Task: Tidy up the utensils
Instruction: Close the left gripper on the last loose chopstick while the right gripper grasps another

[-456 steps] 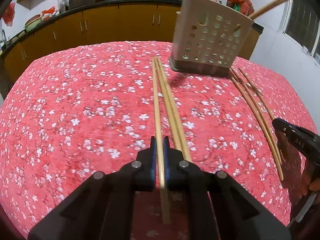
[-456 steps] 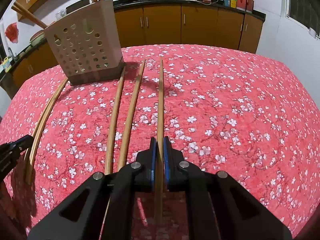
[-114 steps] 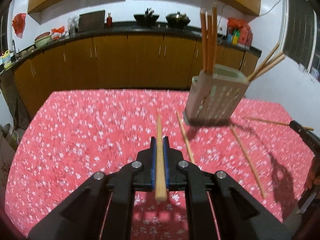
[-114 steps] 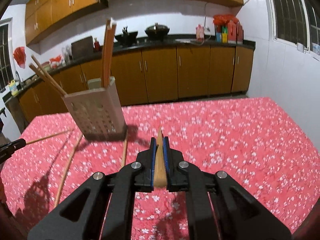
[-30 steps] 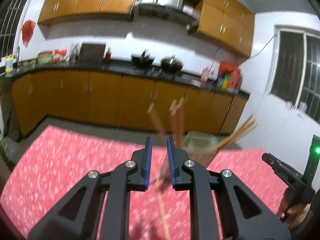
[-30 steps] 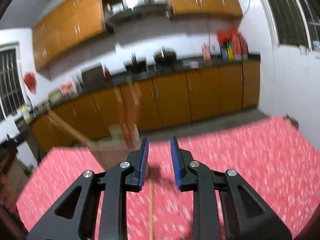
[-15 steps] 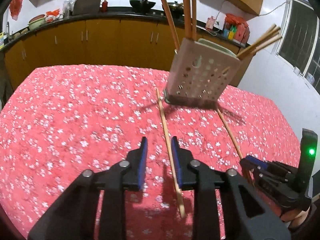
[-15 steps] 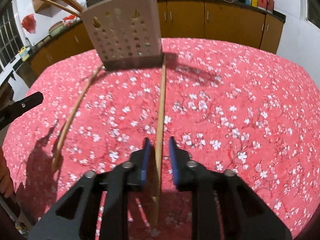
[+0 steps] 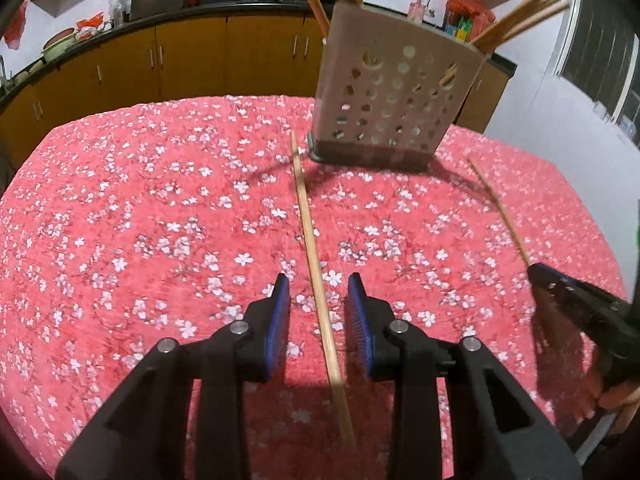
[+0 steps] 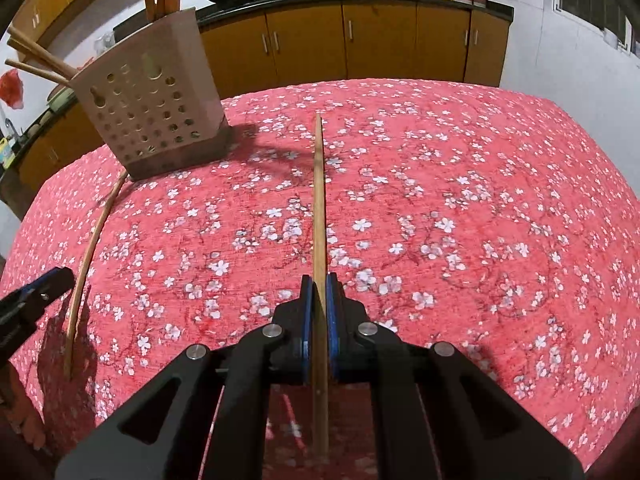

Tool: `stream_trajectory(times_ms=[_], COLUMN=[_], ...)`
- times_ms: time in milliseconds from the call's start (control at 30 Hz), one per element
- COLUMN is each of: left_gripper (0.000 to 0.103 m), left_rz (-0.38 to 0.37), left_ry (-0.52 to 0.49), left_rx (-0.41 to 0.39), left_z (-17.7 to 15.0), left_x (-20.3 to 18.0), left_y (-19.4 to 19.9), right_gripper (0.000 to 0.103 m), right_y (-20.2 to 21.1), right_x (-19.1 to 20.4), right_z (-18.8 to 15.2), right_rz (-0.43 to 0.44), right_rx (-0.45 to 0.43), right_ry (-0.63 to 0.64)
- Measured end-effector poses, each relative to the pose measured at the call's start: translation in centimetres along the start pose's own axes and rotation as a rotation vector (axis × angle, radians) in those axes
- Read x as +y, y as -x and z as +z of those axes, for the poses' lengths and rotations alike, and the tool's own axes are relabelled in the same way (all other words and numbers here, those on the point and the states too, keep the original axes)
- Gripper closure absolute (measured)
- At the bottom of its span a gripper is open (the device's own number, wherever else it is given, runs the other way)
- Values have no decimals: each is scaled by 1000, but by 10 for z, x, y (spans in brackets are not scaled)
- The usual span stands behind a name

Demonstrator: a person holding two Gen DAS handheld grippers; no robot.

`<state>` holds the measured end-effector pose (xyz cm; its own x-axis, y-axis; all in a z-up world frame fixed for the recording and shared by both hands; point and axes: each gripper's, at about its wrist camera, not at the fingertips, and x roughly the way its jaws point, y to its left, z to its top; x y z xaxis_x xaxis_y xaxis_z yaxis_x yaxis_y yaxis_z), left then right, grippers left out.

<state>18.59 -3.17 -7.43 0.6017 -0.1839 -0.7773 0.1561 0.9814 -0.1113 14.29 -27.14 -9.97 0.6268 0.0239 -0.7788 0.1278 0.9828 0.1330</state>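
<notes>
Two chopsticks are left on the cloth (image 9: 120, 216), each under a gripper. The left gripper (image 9: 318, 312) straddles its chopstick (image 9: 310, 236) with jaws wide apart; if they close off-centre the stick could roll or skid on the fabric. The right gripper (image 10: 319, 316) is clamped on the other chopstick (image 10: 319, 208), low in the frame; held near one end, it may pivot and miss the holder (image 10: 154, 108) at upper left. Both sticks lie flat, long axes running from bottom centre up toward the holder (image 9: 394, 100), tips pointing away from the cameras.
</notes>
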Motion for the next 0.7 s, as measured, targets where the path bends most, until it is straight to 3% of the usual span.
stream_trajectory(times_ms=[100,133,433,700], left_gripper=[93,94,95,93], left_rz=[50,67,150,143], left_ry=[-23,-33,35,66], left_rx=[10,5,-1,-9], left_z=[-3,-4,7,8], left_x=[-4,-4,46,65], left_y=[-10,-10,-9,-5], right_gripper=[95,95,95,95], right_y=[2,2,-4,-18], right_x=[2,3,18,25], right_z=[-1,-1,8,12], right_rz=[8,14,16,-14], right_rx=[-1,-1,-20,-33], right_ry=[6,10,68,98])
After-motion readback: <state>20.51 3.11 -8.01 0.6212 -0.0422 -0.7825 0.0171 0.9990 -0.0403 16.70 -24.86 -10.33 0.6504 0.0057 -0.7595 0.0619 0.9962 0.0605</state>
